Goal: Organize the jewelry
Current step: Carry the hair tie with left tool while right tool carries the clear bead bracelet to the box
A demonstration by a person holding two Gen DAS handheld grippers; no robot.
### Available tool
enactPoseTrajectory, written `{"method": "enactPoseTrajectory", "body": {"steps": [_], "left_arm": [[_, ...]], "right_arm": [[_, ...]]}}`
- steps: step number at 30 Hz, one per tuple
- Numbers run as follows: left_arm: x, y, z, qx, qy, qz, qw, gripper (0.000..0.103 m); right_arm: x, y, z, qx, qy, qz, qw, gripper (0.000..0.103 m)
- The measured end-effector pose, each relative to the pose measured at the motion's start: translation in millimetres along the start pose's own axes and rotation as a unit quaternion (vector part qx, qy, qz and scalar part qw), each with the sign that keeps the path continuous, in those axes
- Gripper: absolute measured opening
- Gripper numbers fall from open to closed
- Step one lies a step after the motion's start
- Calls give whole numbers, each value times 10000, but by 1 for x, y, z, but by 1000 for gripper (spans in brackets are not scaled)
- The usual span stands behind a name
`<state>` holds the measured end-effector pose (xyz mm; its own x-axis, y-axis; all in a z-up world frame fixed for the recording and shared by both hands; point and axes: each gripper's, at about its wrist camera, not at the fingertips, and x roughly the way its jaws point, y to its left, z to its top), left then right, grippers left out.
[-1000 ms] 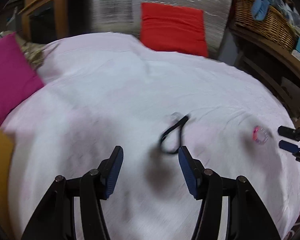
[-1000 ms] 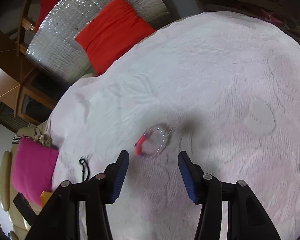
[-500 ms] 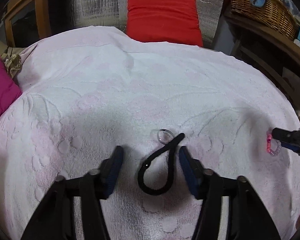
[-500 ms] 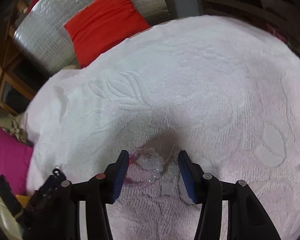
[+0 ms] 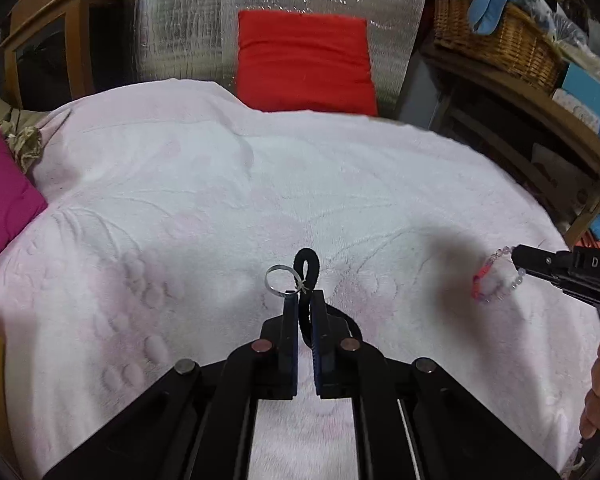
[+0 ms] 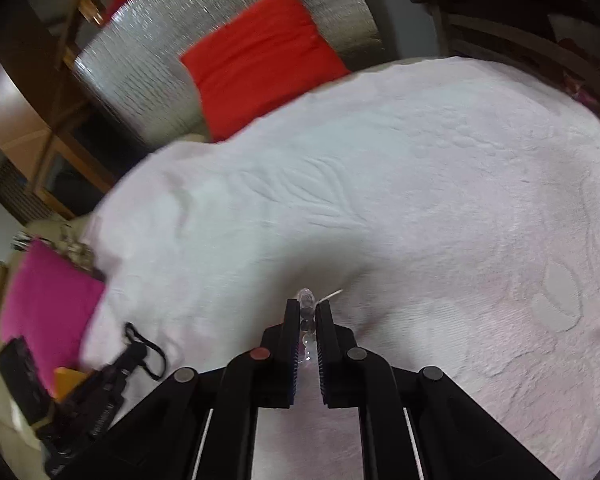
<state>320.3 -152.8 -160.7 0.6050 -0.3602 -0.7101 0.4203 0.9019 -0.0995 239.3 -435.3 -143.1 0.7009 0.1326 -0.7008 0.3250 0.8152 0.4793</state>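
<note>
My left gripper [image 5: 305,300] is shut on a black cord bracelet [image 5: 306,266] whose loop sticks up past the fingertips; a thin silver ring [image 5: 280,280] hangs tied to it on the left. My right gripper [image 6: 307,312] is shut on a clear-and-pink beaded bracelet [image 6: 306,300], a few beads showing between the pads. In the left wrist view the beaded bracelet [image 5: 496,280] dangles from the right gripper [image 5: 518,258] above the white towel [image 5: 220,184]. In the right wrist view the left gripper [image 6: 134,354] holds the cord [image 6: 148,350] at lower left.
A white embossed towel [image 6: 420,184] covers the surface. A red cushion [image 5: 304,64] leans on a silver foil panel [image 5: 188,28] behind. A magenta cushion [image 5: 4,196] lies at the left. A wicker basket [image 5: 496,40] sits on a wooden shelf at the right.
Both grippers have closed: the left on the black cord bracelet, the right on the beaded bracelet. Both pieces are lifted off the towel.
</note>
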Motion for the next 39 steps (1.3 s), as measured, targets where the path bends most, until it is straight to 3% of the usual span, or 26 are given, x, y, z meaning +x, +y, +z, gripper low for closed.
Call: {"method": "enactPoseTrajectory", "body": {"steps": [9,18,22,29,34,39], "left_arm": [[-67,28,-21,-102,-261,-44,9996,6],[-160,80,-56,-828,-577,217,9947,6],[-205,104,-80,-854,-697,566,9923,6],[-276,189,-110,-1202,-823,1332,9803,5],[-289,243,-124,-1358,-674,1767,9725,5],[-280,285,-142,-1565,-482,1851,9690,5]], "right_arm": [[-18,41,-14,-208,-98,721,9971,9],[-33,118,-54,-841,-107,1299,9879,9],[-38,167,-81,-1263,-24,1557,9797,9],[-42,277,-131,-2044,366,2065,9562,9],[-38,359,-160,-2558,642,2250,9380,9],[-22,417,-186,-2775,941,2357,9266,9]]}}
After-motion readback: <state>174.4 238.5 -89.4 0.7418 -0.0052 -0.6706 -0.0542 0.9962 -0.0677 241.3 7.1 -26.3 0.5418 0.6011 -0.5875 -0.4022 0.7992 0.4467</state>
